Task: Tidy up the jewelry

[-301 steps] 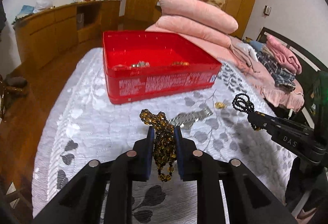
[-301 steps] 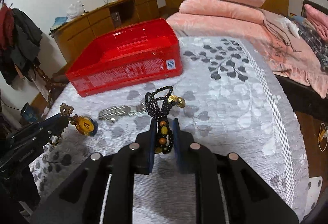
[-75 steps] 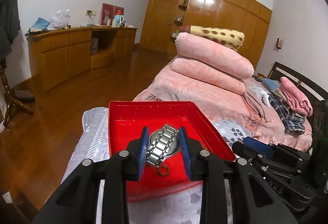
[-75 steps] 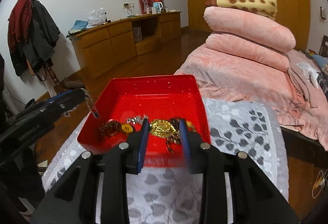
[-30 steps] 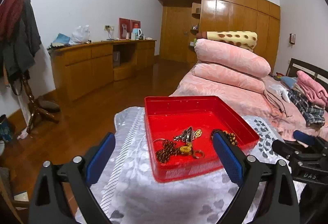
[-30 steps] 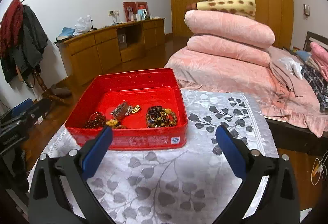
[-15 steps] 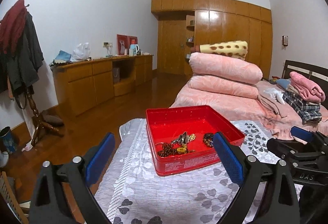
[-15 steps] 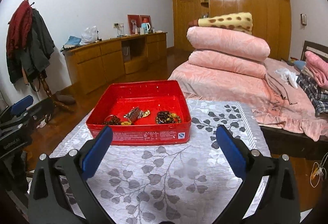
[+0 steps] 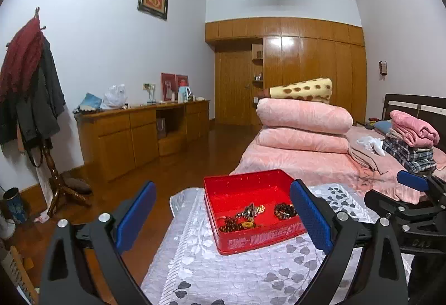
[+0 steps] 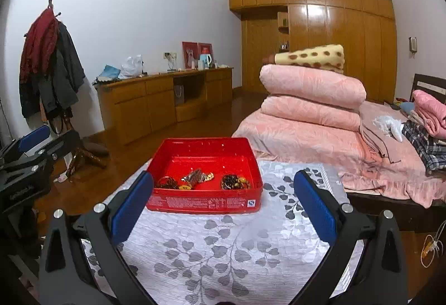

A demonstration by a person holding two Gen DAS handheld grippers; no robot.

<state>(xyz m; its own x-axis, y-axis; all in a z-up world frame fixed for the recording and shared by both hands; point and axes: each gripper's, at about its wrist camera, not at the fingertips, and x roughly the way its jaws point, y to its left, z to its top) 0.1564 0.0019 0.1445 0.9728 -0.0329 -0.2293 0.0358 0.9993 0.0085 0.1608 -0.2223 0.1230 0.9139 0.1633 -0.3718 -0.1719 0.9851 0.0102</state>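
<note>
1. Two tools sit nearest the cameras, both spread wide with nothing between their blue pads: the left tool [image 9: 220, 214] in its own view, and the right tool [image 10: 221, 204] in the other.
2. Each tool also shows in the other's view, the right tool at the right edge of the left view and the left tool at the left edge of the right view; both hang clear of the red box.
3. Under both tools lies a grey cloth with a leaf pattern [image 10: 223, 254], spread over the table.
4. On that cloth, just ahead of the pads, stands an open red box [image 10: 205, 203] with white print along its front wall.
5. Inside the box lies the jewelry, near the front wall: a brown bead bracelet [image 10: 167, 183] to the left, a metal watch [image 10: 195, 176] with a gold piece just beside it in the middle, and a dark bead bracelet [image 10: 232, 181] to the right.
6. No jewelry lies on the cloth around the box.
7. Beyond the table is a bed with a stack of folded pink quilts [image 10: 312, 98], topped by a yellow spotted blanket [image 10: 312, 57].
8. Along the left wall runs a wooden cabinet [image 10: 156, 107], with a coat rack [image 10: 50, 62] further left.
9. Farthest back stands a wooden wardrobe [image 10: 334, 45].
</note>
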